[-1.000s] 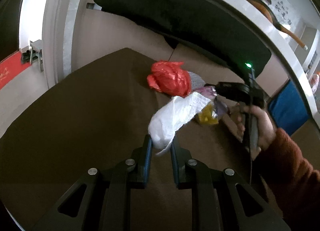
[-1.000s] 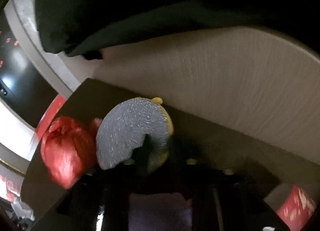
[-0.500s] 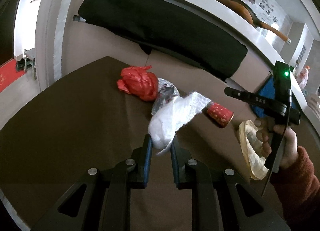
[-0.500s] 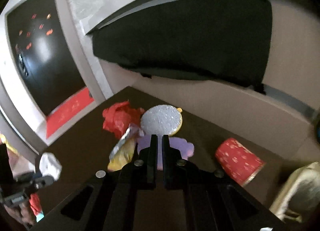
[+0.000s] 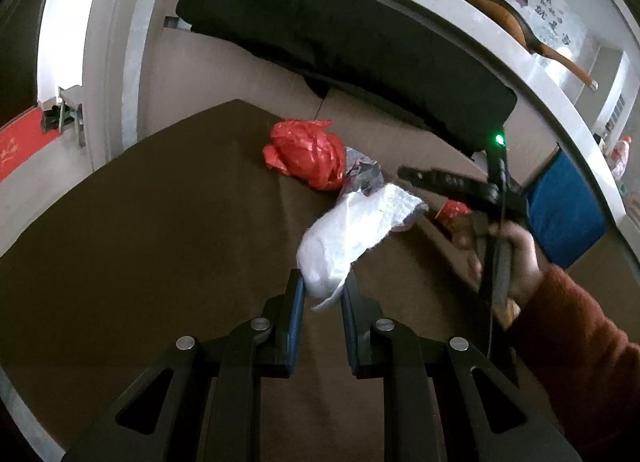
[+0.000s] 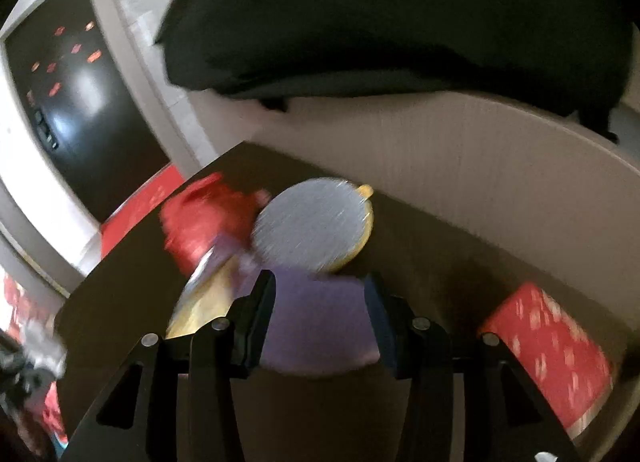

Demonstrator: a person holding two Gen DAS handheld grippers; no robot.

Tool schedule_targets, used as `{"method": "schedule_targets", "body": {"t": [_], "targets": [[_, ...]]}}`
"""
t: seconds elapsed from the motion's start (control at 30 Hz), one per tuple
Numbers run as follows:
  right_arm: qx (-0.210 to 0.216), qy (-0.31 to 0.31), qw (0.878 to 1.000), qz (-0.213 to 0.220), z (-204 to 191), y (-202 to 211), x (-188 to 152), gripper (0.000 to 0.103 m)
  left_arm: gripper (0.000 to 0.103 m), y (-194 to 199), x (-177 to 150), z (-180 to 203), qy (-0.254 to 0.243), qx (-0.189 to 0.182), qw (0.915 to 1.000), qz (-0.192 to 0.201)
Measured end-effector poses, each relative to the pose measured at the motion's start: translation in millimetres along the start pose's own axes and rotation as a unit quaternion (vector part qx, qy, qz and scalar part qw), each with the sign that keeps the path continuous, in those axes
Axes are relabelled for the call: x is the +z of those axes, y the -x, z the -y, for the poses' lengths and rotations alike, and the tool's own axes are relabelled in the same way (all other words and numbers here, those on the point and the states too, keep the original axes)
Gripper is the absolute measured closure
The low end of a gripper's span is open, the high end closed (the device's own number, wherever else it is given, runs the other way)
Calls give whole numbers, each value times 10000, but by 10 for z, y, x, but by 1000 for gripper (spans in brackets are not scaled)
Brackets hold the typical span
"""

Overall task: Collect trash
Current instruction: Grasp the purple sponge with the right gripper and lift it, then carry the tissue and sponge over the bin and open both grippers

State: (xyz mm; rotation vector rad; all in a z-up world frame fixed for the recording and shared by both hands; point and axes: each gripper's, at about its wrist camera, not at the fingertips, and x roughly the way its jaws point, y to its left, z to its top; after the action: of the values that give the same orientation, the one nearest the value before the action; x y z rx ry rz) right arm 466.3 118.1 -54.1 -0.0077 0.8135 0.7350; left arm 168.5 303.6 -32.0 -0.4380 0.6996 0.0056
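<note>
My left gripper (image 5: 322, 286) is shut on a crumpled white tissue wad (image 5: 352, 234) and holds it above the brown table (image 5: 160, 242). A red plastic bag (image 5: 308, 153) lies at the table's far side, with a silvery wrapper (image 5: 362, 169) beside it. My right gripper (image 6: 320, 294) is open, its jaws on either side of a purple piece of trash (image 6: 320, 326). Just beyond lie a grey round lid (image 6: 310, 221) with a yellow rim, the red bag (image 6: 200, 221) and a yellow wrapper (image 6: 204, 302). The right gripper also shows in the left wrist view (image 5: 404, 171).
A red can (image 6: 552, 358) lies on its side at the right; it also shows in the left wrist view (image 5: 452, 213). A black cushion (image 5: 340, 33) hangs over the beige bench back (image 6: 460, 157) behind the table. A blue object (image 5: 564, 217) sits at the far right.
My right gripper has opened and dropped back toward the trash pile, jaws now around the purple piece. The left gripper still holds the white tissue wad.
</note>
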Motion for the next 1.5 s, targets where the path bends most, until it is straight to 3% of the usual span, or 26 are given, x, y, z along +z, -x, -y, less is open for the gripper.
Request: {"method": "schedule_targets", "body": {"t": [0.17,0.23,0.33,0.47,0.6,0.7,0.8,0.93,1.17,1.5], "targets": [[555,-262,9969,-494,130,-216,14,58,84,-116,-12,-88,177,-14,9998,-90],[632,-195,9969,-429,100,-96,-119,58,84,-151,-18,-95,225,-21,9997,-117],[1212,-223,9903,-643,14,67,-352,57,84,-183,-44,-57,231,-52,9996,-167],[1449,594,9836,-889,-366,348,-684,56,84,-201,-48,-8,254,-84,9995,-184],[1059,1467,9817,-590,-716,544,-824,56,84,-174,-55,23,246,-51,9996,-148],[535,955,9936,-267,-662,509,-746,56,84,-149,-63,-1,307,-41,9994,-147],[86,129,9995,-290,-479,311,-707,55,84,-120,-54,-45,307,-15,9995,-120],[259,-260,9989,-305,-436,162,-721,53,84,-87,-51,-144,372,19,9993,-64],[-23,-38,9996,-290,-683,15,-677,34,84,-111,-92,-251,551,-24,9985,-72],[-314,442,9981,-284,-819,20,-773,33,84,-127,-95,-203,584,59,9982,-86]]}}
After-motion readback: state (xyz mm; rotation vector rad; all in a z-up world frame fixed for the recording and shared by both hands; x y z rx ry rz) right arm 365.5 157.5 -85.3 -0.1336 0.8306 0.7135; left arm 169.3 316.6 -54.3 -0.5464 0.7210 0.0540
